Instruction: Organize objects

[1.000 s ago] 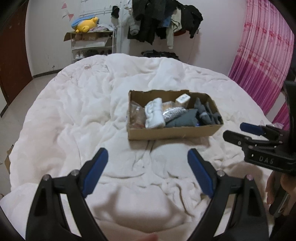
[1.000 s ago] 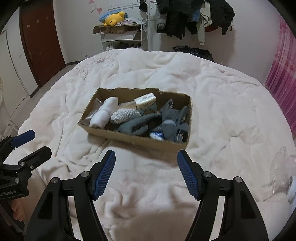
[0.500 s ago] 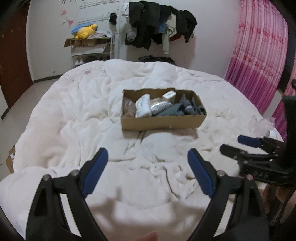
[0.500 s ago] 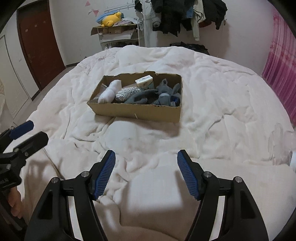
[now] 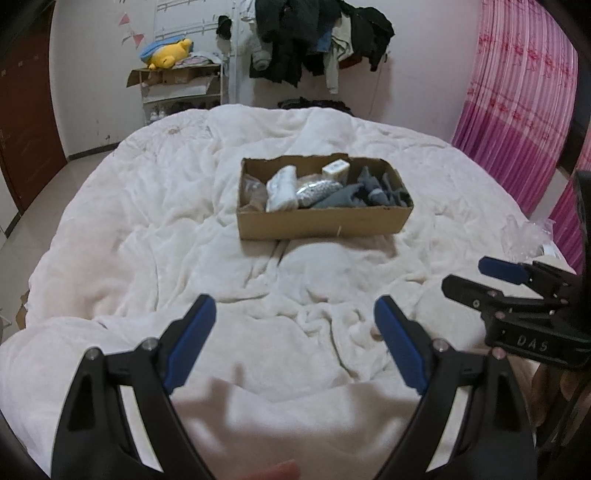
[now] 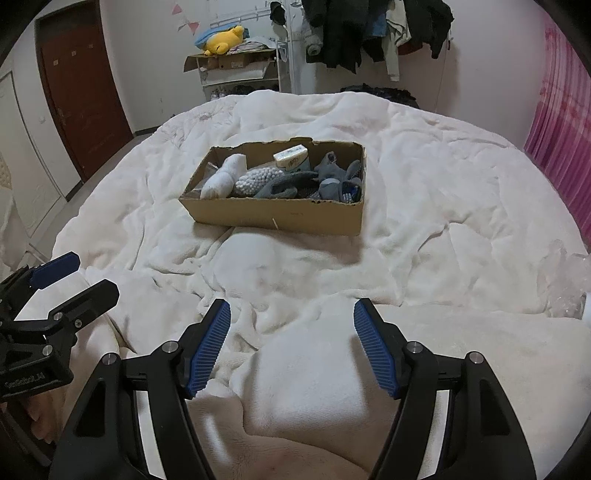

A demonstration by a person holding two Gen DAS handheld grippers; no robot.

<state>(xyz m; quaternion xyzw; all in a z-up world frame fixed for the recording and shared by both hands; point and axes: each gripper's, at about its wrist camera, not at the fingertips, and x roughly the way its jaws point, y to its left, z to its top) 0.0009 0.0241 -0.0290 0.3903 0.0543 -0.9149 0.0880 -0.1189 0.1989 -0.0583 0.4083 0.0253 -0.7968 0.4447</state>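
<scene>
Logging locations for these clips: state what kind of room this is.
Most likely a home bedroom: a bed under a rumpled white blanket, clothes hanging on the far wall, and a pink curtain.

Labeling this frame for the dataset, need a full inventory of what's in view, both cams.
cardboard box: 1, brown, middle of the bed
white rolled cloth: 1, white, left in the box
grey socks: several, grey, right in the box
small carton: 1, cream, back of the box
blanket: 1, white, covers the bed
plush toy: 1, yellow, on the shelf by the far wall
hanging clothes: several, mostly dark, far wall
curtain: 1, pink, right side
door: 1, dark red-brown, left
clear plastic wrap: 1, transparent, right bed edge
left gripper: 1, black with blue pads, open, empty
right gripper: 1, same, open, empty
</scene>
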